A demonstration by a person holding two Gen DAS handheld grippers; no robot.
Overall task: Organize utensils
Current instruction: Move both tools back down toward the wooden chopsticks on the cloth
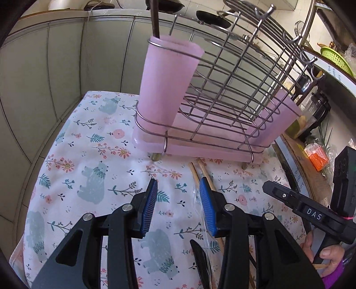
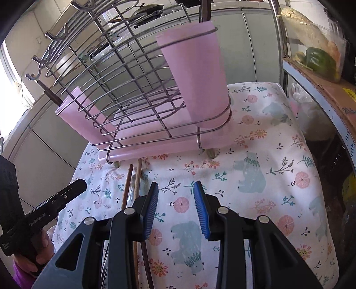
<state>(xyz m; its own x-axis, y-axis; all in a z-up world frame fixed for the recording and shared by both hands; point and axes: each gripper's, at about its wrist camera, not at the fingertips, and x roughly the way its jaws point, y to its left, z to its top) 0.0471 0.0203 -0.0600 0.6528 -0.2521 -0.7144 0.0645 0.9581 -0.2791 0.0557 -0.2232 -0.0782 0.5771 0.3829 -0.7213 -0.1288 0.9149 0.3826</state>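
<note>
Left wrist view: left gripper (image 1: 178,189), blue-padded black jaws spread, nothing between them, hovering over the table (image 1: 73,137) with its floral bear-print cloth. Pair of brown wooden chopsticks (image 1: 195,172) lies on the cloth just right of the right-hand pad, tips pointing at the rack foot. Black serrated plastic knife (image 1: 199,255) in a clear wrapper sits low between the jaw arms. Wire dish rack with pink plastic tray (image 1: 222,106) stands beyond. Its tall pink plastic cup (image 1: 164,84) at the left corner holds one dark stick-like handle (image 1: 154,17); what utensil it is, cannot tell. Second pink cup (image 1: 282,115) at the right end, contents hidden. Right gripper (image 1: 270,187) at the right edge, held by a hand (image 1: 324,255).

Right wrist view: right gripper (image 2: 175,193) jaws apart, empty, above bare cloth. Chopsticks (image 2: 133,177) just left of its left pad, running under it. Tall pink cup (image 2: 200,77) near, with a dark handle (image 2: 205,9) sticking out; far cup (image 2: 75,111) also shows a dark handle (image 2: 52,94).

Step likely: pick up the chopsticks. Best to shift sideways over the shafts, close across both mid-length, keep clear of the wrapper, lift, tip upright, then drop into a cup.
</note>
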